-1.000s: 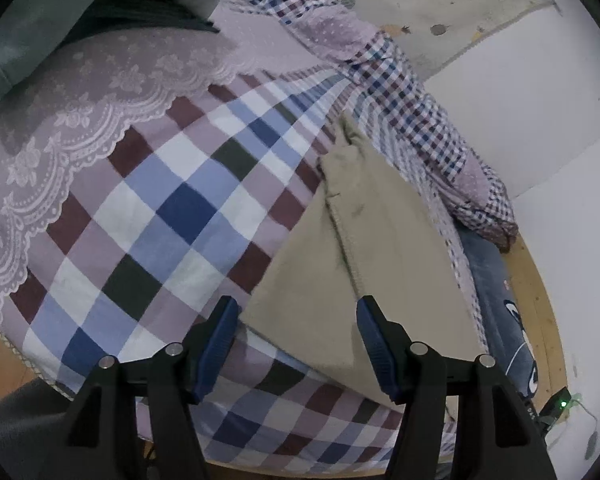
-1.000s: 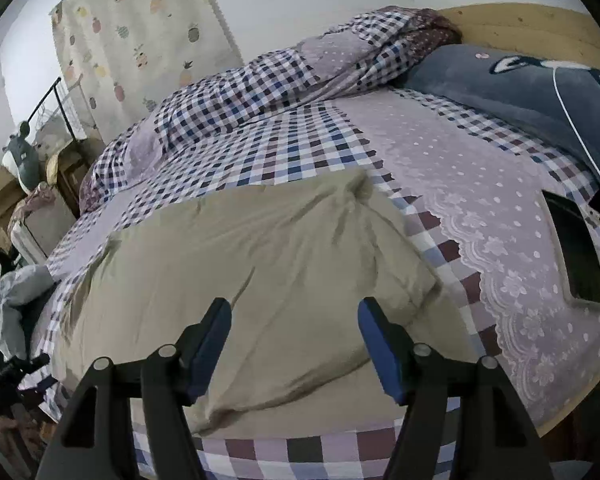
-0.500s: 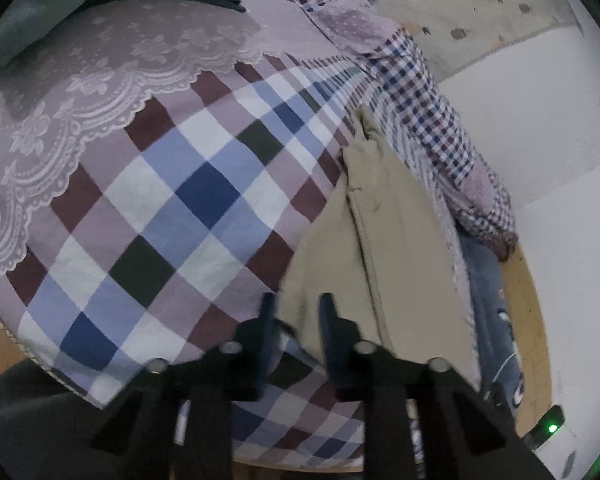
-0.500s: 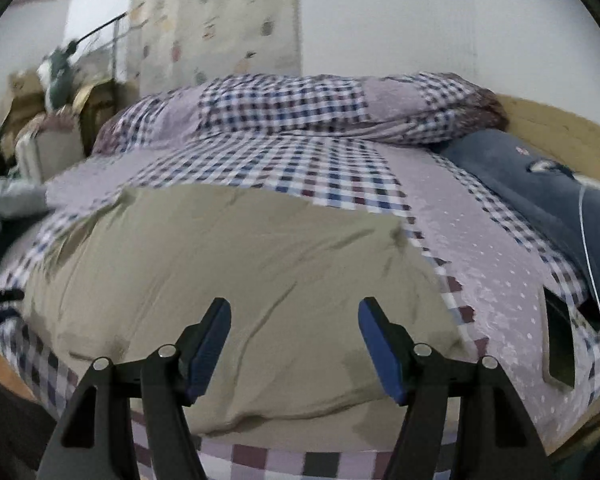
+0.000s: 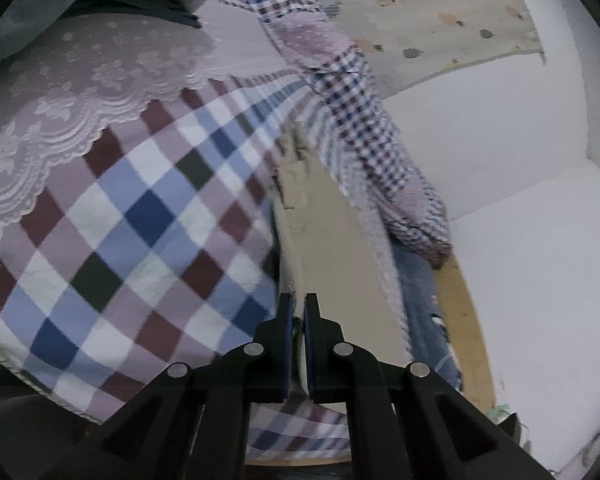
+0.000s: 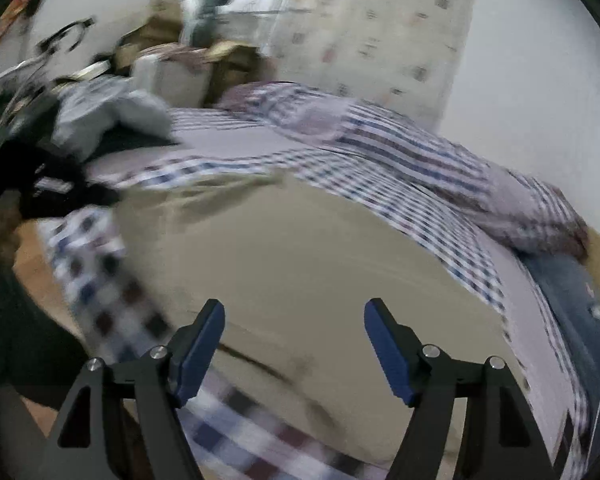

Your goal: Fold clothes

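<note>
The khaki garment (image 5: 328,248) lay spread on the bed (image 5: 112,216), over the checked cover and near the bed's front edge. It looked like soft, light woven cloth: limp, apt to sag and crease when lifted, and not slippery against the cotton cover. Such cloth was best taken at a corner or hem, where a pinch catches all layers, and carried by two corners at once so the fold fell straight.

The left tongs (image 5: 299,320) were pressed together on the garment's near edge, a thin strip of khaki showing between the blue pads (image 5: 286,322). The right tongs (image 6: 294,340) stood spread over the garment (image 6: 300,264), pinching nothing; their jaws had just opened a little further, with only cloth lying below them. That view was blurred, so I cannot tell how close the tips were to the fabric.

Around it: a rolled checked quilt (image 5: 364,128) lay along the far side of the bed, just beyond the garment, and might crowd a fold made that way. A blue blanket (image 6: 580,300) lay toward the headboard, a grey heap of clothes (image 6: 112,112) at the other end, both apart from the garment. A lace-edged sheet (image 5: 60,112) covered part of the bed, well clear.
</note>
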Tool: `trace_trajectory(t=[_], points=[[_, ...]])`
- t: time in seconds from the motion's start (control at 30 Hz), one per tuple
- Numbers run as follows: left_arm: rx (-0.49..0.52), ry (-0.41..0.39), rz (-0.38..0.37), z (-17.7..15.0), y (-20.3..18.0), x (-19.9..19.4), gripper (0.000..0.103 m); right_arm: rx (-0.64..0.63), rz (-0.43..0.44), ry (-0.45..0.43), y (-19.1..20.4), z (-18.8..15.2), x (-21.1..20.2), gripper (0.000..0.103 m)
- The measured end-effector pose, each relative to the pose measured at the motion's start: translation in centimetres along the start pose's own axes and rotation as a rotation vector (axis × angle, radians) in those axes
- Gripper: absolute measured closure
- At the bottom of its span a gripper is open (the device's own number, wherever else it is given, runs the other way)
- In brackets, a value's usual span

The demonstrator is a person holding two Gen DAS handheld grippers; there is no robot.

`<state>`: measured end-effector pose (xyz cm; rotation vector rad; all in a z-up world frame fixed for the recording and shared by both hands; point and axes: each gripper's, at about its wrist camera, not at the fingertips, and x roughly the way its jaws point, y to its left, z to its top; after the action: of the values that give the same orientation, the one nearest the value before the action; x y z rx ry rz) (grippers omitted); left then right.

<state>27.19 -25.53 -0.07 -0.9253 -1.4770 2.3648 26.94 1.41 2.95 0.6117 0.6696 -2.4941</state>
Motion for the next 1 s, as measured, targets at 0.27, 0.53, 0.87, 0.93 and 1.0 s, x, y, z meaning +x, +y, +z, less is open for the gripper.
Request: trace_trajectory(t=[0.27, 0.53, 0.87, 0.93, 1.0], points=[[-0.012, 0.01, -0.097, 1.2, -0.4, -0.1, 0.1, -0.157, 0.091, -0.042, 9.3, 2.4, 3.7, 0.022], [-0.04, 0.014, -0.154, 1.9, 0.3, -0.7, 0.1, -0.199, 0.012, -0.025, 13.4, 5.6, 9.5, 0.022], [-0.074, 0.014, -0.154, 3.5, 1.3, -0.7, 0.099, -0.155, 0.008, 0.074, 13.2, 7.7, 14.5, 0.091], [-0.065, -0.006, -0.126, 4.1, 1.3, -0.9, 0.098, -0.129, 0.026, 0.078, 12.6, 7.8, 14.7, 0.096], [-0.062, -0.01, -0.106, 4.7, 1.3, -0.8, 0.088, -0.112, 0.039, 0.078, 12.1, 7.8, 14.7, 0.098]])
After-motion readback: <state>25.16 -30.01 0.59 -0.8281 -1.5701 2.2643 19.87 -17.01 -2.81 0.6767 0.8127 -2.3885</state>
